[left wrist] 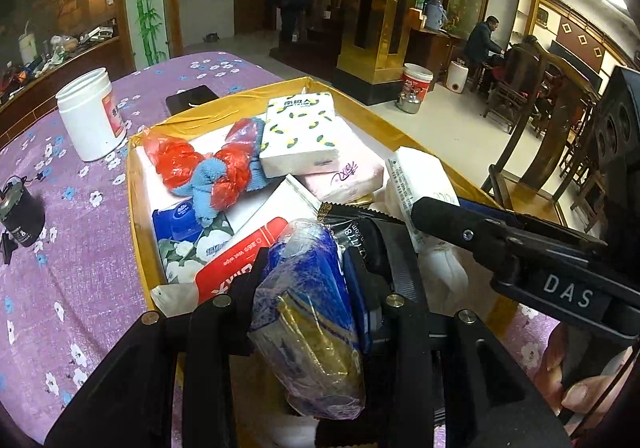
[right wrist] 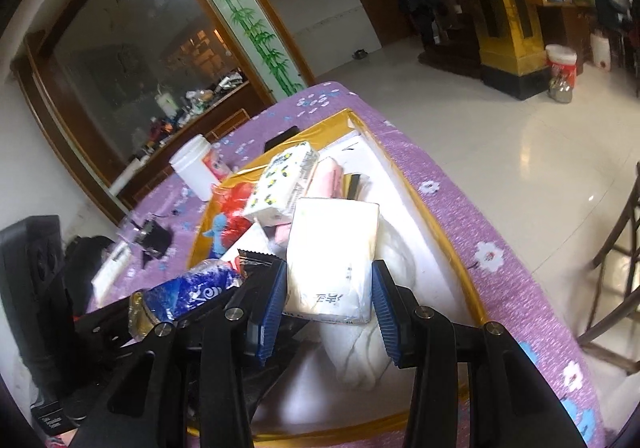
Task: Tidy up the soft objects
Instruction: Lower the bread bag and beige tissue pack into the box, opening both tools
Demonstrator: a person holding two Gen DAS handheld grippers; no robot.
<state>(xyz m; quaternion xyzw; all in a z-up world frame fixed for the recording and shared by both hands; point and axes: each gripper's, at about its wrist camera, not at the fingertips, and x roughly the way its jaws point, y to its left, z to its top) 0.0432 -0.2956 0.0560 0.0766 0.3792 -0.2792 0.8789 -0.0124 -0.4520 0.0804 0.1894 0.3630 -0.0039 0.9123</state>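
- The left hand-held gripper is clamped on a blue-and-gold plastic-wrapped pack, which stands between its jaws over the near end of the gold-rimmed box.
- The right hand-held gripper is clamped on a white tissue pack; both blue pads press its sides, and it hangs above crumpled white tissue at the box's near right.
- In the left wrist view the box already holds a white pack with yellow-green print at 12 o'clock, a pink pack just beside it, a red-and-blue bundle at 10 o'clock, and a red pack near the middle.
- To do this step well, I judge each pack should go down flat into a free gap, not on top of the heap, so nothing slides over the rim.
- The soft packs dent easily; releasing only once they rest on something would likely keep them from tumbling.
- Both hand-held grippers point steeply downward, side by side and close; the right one crosses the left view at 3 o'clock, so they risk bumping.
- A white jar stands on the purple floral bench at 10 o'clock, outside the box.
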